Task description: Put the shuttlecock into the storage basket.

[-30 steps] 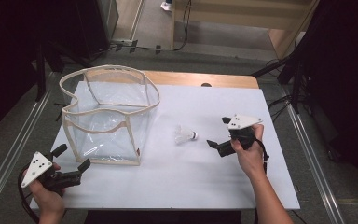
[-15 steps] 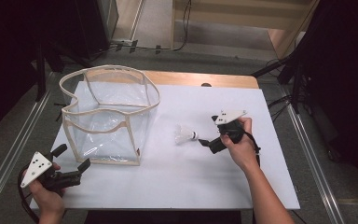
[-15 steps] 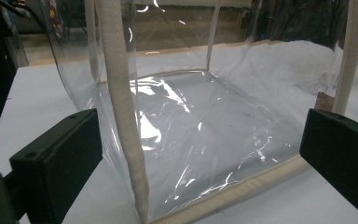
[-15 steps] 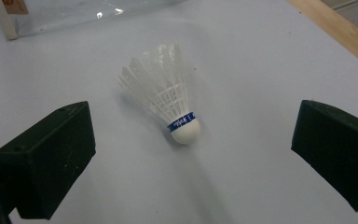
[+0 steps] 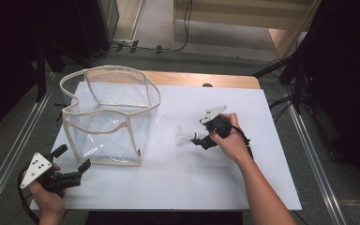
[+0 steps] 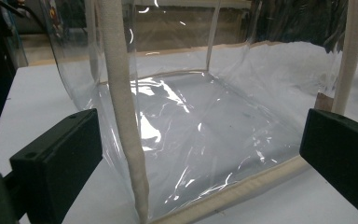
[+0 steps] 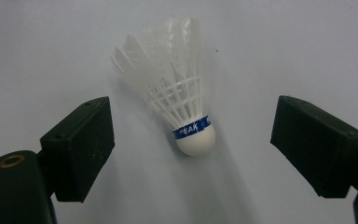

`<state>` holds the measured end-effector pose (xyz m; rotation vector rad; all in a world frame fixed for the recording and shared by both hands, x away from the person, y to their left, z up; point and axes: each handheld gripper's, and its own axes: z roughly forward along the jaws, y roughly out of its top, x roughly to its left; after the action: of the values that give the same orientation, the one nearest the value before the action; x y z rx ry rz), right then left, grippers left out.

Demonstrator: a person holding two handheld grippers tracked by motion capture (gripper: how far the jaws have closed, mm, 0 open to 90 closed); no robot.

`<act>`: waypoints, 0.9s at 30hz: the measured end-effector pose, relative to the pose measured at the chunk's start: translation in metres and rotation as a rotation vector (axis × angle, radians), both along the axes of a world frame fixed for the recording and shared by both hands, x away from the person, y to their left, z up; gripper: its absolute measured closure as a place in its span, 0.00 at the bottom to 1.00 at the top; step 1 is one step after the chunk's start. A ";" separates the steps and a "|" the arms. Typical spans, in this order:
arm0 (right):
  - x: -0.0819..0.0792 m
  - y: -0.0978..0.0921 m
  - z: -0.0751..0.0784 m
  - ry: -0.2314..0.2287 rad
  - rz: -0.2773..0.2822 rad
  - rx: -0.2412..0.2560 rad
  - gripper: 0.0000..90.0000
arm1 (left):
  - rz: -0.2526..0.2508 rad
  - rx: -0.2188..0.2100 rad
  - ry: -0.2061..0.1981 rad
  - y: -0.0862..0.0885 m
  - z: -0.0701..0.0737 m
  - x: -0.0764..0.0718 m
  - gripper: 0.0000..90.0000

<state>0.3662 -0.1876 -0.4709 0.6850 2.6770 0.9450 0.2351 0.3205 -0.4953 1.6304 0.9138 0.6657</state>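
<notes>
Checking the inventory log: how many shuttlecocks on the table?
1. The shuttlecock lies on the white table, right of the clear bag, between the open jaws of the right gripper. None visible inside the bag.

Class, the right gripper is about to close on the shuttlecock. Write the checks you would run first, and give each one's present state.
1. Right gripper open wide enough: ok, both fingers stand clear of the shuttlecock.
2. Cork end lies between the fingers: ok, roughly centred in the right gripper view.
3. Fingers low enough to grip the cork rather than the feathers: cannot tell.
4. Table around the shuttlecock free of obstacles: ok.
5. Clear bag standing with its mouth open: ok.
6. Left gripper out of the way: ok, open near the bag's front corner.
</notes>
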 end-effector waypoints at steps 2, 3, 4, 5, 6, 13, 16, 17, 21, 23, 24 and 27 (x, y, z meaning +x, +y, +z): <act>0.006 0.003 -0.005 0.022 0.020 -0.018 0.19 | 0.001 -0.001 0.001 0.000 0.000 0.000 0.00; 0.006 0.003 -0.005 0.022 0.020 -0.018 0.19 | 0.001 -0.001 0.001 0.000 0.000 0.000 0.00; 0.007 0.004 -0.006 0.039 0.017 -0.020 0.20 | 0.000 -0.001 0.001 0.000 0.000 0.000 0.00; 0.009 0.006 -0.008 0.044 0.024 -0.029 0.21 | -0.001 -0.001 0.001 0.000 0.000 0.000 0.00; 0.010 0.007 -0.009 0.049 0.027 -0.033 0.21 | -0.001 -0.001 0.001 0.000 0.000 0.000 0.00; 0.016 0.015 -0.014 0.089 0.050 -0.064 0.29 | 0.001 -0.003 -0.002 0.001 0.000 0.000 0.00; 0.018 0.015 -0.015 0.099 0.060 -0.061 0.31 | 0.000 -0.007 -0.003 0.001 0.000 0.000 0.00; 0.019 0.015 -0.016 0.103 0.056 -0.062 0.33 | -0.001 -0.008 -0.003 0.001 0.000 0.000 0.00; 0.024 0.017 -0.018 0.128 0.071 -0.063 0.40 | 0.001 -0.011 -0.003 0.001 0.000 0.000 0.00; 0.026 0.020 -0.022 0.142 0.101 -0.075 0.45 | 0.000 -0.011 -0.003 0.002 0.000 0.000 0.00; 0.026 0.020 -0.022 0.142 0.101 -0.075 0.45 | 0.001 -0.011 -0.003 0.002 0.000 0.000 0.00; 0.027 0.019 -0.025 0.148 0.097 -0.083 0.53 | 0.001 -0.011 -0.003 0.001 0.000 0.000 0.00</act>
<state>0.3933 -0.1688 -0.4964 0.6354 2.8846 0.8299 0.2348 0.3220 -0.4952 1.6189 0.9147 0.6630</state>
